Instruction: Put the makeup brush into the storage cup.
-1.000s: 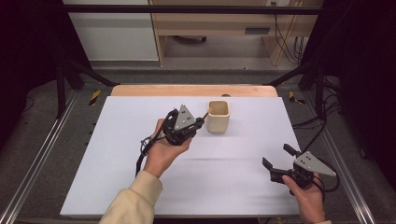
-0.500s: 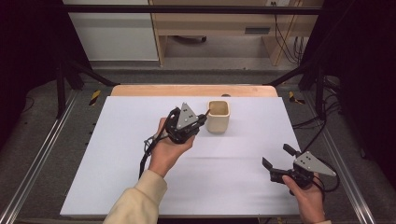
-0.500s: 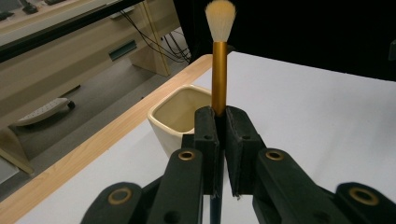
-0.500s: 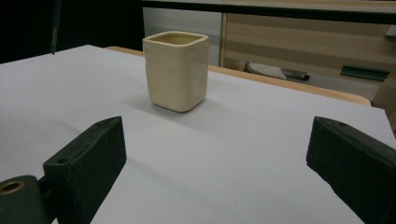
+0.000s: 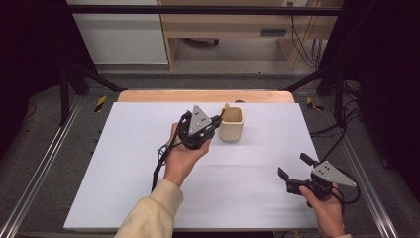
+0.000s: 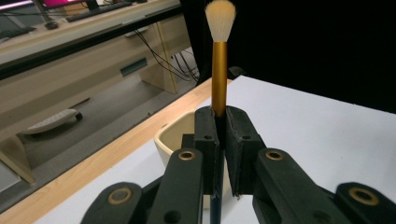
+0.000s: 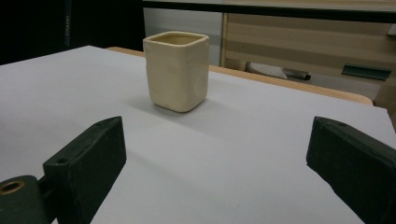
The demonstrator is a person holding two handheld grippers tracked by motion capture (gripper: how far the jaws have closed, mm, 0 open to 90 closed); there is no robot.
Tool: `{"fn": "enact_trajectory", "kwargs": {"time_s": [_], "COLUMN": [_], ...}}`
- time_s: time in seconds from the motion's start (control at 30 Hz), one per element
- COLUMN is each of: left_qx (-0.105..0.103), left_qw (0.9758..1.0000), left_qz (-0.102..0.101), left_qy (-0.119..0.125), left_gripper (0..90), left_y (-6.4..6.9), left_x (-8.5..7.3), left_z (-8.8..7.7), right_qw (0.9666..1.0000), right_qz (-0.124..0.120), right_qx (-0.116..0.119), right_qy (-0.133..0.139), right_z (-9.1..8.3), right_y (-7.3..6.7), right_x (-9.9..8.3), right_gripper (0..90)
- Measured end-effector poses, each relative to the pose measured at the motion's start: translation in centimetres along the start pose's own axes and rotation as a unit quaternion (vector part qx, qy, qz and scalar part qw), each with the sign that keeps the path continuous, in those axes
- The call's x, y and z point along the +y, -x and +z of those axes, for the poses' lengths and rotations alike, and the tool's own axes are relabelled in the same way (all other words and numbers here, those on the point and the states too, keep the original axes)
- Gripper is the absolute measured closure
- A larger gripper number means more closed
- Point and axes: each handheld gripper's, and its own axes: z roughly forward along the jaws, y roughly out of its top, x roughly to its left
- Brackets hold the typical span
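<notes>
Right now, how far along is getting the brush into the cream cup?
Done: the left gripper is shut on the brush, gold handle clamped, bristles pointing away from it. In hand: it holds the brush beside the cream cup, tip near the rim, not yet inside as far as the high view shows. Left: lower it in and release. The right gripper rests open, apart from the cup.

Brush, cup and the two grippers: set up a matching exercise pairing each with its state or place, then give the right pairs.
Column one:
1. brush
2. cup
3. left gripper
4. right gripper

Column two:
A. open, with nothing between its jaws
B. stands on the white table, near its far edge
C. shut on a gold handle
D. bristles pale, pointing away from the jaws

Pairs: 1-D, 2-B, 3-C, 4-A
</notes>
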Motion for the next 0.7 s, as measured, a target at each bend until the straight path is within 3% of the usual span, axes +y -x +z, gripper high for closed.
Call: {"fn": "enact_trajectory", "kwargs": {"time_s": [0.23,0.7], "left_qx": [0.01,0.019], "left_qw": [0.9996,0.9984], "left_qz": [-0.018,-0.024], "left_qy": [0.018,0.047], "left_gripper": [83.4,83.4], "left_y": [-0.14,0.08], "left_x": [0.03,0.34], "left_z": [0.35,0.39], "right_qw": [1.0,1.0], "right_qz": [0.0,0.0], "right_qx": [0.001,0.003], "right_qy": [0.002,0.001], "right_z": [0.02,0.01], "right_y": [0.03,-0.04], "right_x": [0.0,0.03], "right_gripper": [5.2,5.2]}}
